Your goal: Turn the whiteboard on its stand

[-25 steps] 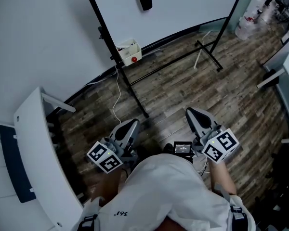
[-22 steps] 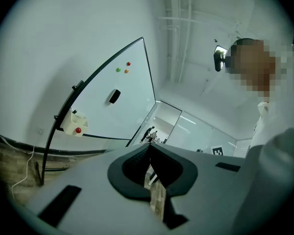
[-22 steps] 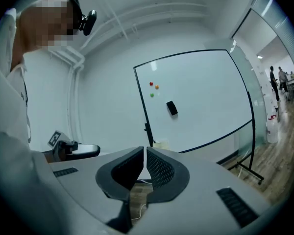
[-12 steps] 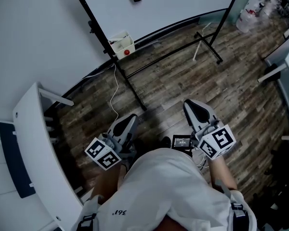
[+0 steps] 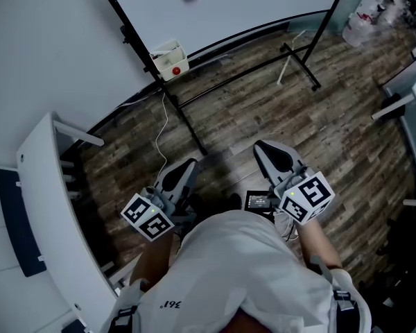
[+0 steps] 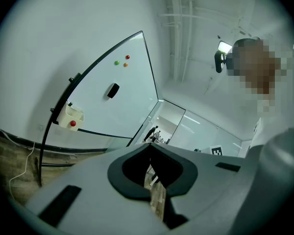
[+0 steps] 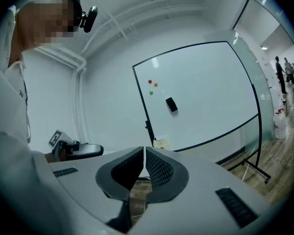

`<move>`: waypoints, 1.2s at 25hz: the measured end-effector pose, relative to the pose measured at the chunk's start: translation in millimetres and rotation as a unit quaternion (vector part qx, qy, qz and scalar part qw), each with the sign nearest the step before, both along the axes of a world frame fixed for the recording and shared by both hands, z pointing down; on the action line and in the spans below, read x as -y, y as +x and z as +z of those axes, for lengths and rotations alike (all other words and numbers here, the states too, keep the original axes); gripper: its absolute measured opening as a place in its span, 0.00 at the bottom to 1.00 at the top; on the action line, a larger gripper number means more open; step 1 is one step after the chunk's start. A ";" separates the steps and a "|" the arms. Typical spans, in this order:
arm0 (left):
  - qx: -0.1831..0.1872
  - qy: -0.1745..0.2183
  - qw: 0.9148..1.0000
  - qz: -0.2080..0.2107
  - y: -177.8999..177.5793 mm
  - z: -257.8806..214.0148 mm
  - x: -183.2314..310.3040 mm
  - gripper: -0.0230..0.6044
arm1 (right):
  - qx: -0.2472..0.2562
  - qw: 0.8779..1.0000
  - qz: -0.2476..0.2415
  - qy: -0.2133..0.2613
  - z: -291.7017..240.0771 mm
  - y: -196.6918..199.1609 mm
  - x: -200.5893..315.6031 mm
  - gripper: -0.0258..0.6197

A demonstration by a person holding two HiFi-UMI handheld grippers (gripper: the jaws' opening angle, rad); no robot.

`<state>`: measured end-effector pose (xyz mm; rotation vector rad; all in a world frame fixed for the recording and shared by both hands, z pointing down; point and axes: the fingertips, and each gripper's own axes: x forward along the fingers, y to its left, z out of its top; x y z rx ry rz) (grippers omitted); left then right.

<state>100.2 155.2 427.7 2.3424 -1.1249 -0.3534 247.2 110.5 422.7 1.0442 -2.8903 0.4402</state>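
The whiteboard [image 5: 263,9] is seen ahead on its black stand [image 5: 172,99], set close to the pale wall and well apart from both grippers. The left gripper [image 5: 183,173] is held low in front of the body with its jaws brought fully together, and nothing is caught between them. The right gripper [image 5: 269,155] is likewise closed down to a hairline slit and is empty. The board is judged to be a broad, stiff panel, probably light for its spread, with a glossy face on which little purchase can be expected. The thin dark frame is therefore taken as the place to grip, preferably at the bottom or top rim, far from the side clamps [image 7: 148,126] on which the turn is presumably made. Care is called for over the small white tray [image 5: 169,59] hung on the left post, since its contents may be tipped out. The black eraser [image 7: 171,104] and coloured magnets [image 7: 152,86] on the face could also be shaken loose. The stand looks slight, so some sliding on the wood floor [image 5: 263,116] is to be expected.
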 end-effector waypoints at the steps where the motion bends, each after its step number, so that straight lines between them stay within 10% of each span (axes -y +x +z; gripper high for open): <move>1: 0.000 -0.001 1.000 -0.002 -0.4 0.7 -0.1 0.05 | 0.000 1.000 -0.002 -0.001 1.2 -0.4 0.7 0.08; 30: 0.018 -0.007 1.000 0.014 -178.2 10.1 153.2 0.05 | -0.001 1.000 0.015 -0.006 12.2 -180.0 146.2 0.08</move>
